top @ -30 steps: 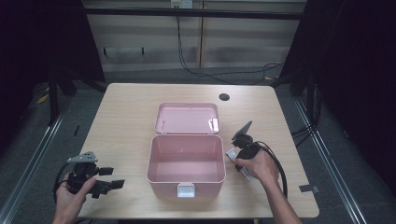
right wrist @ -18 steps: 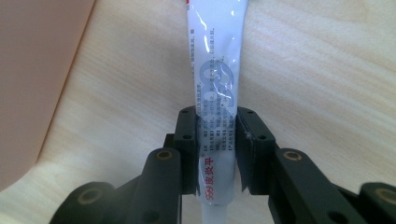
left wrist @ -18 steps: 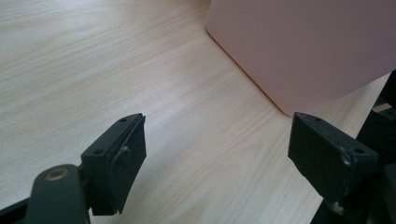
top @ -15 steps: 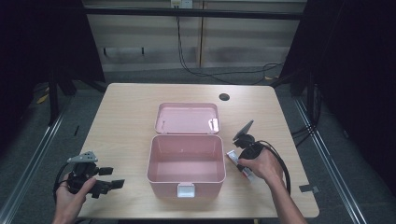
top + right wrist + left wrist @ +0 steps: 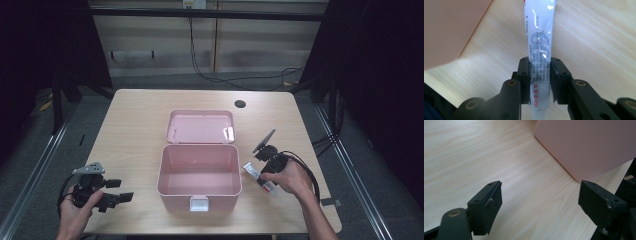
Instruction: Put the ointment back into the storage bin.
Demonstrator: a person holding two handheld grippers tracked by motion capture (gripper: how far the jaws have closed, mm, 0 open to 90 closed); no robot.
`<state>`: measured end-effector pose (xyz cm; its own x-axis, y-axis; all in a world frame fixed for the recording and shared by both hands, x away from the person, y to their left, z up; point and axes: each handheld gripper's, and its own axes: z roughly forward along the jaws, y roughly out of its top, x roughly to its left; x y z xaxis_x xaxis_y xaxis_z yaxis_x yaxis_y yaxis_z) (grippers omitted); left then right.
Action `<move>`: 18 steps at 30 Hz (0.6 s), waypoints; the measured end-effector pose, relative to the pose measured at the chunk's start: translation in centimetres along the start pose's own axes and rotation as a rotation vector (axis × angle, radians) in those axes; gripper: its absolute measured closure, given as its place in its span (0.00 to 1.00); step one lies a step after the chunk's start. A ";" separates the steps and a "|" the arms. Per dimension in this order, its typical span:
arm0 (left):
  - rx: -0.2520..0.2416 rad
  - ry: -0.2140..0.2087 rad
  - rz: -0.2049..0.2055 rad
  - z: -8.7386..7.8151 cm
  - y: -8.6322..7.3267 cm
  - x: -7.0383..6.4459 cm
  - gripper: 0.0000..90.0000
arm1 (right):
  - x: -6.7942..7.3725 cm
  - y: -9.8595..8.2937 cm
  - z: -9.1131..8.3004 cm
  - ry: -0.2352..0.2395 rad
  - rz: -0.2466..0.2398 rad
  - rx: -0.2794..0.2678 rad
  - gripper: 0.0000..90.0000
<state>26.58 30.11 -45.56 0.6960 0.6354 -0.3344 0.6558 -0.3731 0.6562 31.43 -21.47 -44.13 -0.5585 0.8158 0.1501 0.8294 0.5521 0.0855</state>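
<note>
Your right gripper (image 5: pixel 540 80) has its jaws clamped on the white ointment tube (image 5: pixel 539 37), which lies on the table (image 5: pixel 135 125) just right of the open pink box (image 5: pixel 200 170). Your left gripper (image 5: pixel 540 202) sits spread wide, nothing between its jaws, left of the box.

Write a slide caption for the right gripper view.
Right claw shut on a white tube lying on the table.

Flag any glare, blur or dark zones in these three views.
High view: surroundings nearly black, table evenly lit, a small bright reflection on the pink box's open lid. Right gripper view: glare streaks on the white tube, near fingers soft. Left gripper view: wood grain sharp, fingers slightly blurred.
</note>
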 end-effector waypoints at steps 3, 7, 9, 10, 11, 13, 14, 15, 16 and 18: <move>-0.003 0.003 -0.001 0.0 0.0 0.0 0.21 | 0.0 -0.3 -0.4 0.010 -0.017 -0.003 0.80; -0.001 0.000 0.000 0.0 0.0 0.0 0.21 | 0.0 -0.6 -0.8 0.023 -0.062 -0.007 0.80; -0.003 0.003 0.000 0.0 0.0 0.0 0.21 | 0.1 -0.8 -0.9 0.037 -0.093 -0.020 0.80; -0.002 0.003 0.000 0.0 0.0 0.0 0.21 | 0.2 -1.0 -1.0 0.040 -0.116 -0.026 0.80; -0.004 0.004 -0.002 0.0 0.0 0.0 0.21 | 0.2 -1.0 -1.0 0.040 -0.116 -0.026 0.80; 0.000 0.002 -0.001 0.0 0.0 0.0 0.21 | 0.3 -1.1 -1.4 0.051 -0.129 -0.036 0.80; -0.001 0.003 -0.002 0.0 0.0 0.0 0.21 | 0.2 -1.2 -1.5 0.052 -0.138 -0.046 0.80; -0.002 0.001 -0.004 0.0 0.0 0.0 0.21 | 0.2 -1.3 -1.6 0.053 -0.150 -0.045 0.80; 0.000 0.001 -0.001 0.0 0.0 0.0 0.21 | 0.2 -1.5 -1.7 0.054 -0.153 -0.054 0.80; -0.001 0.001 -0.002 0.0 0.0 0.0 0.21 | 0.2 -1.9 -2.2 0.058 -0.182 -0.060 0.80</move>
<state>26.58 30.10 -45.56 0.6945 0.6367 -0.3352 0.6570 -0.3712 0.6562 29.81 -22.75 -42.09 -0.6993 0.6911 0.1827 0.7149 0.6770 0.1749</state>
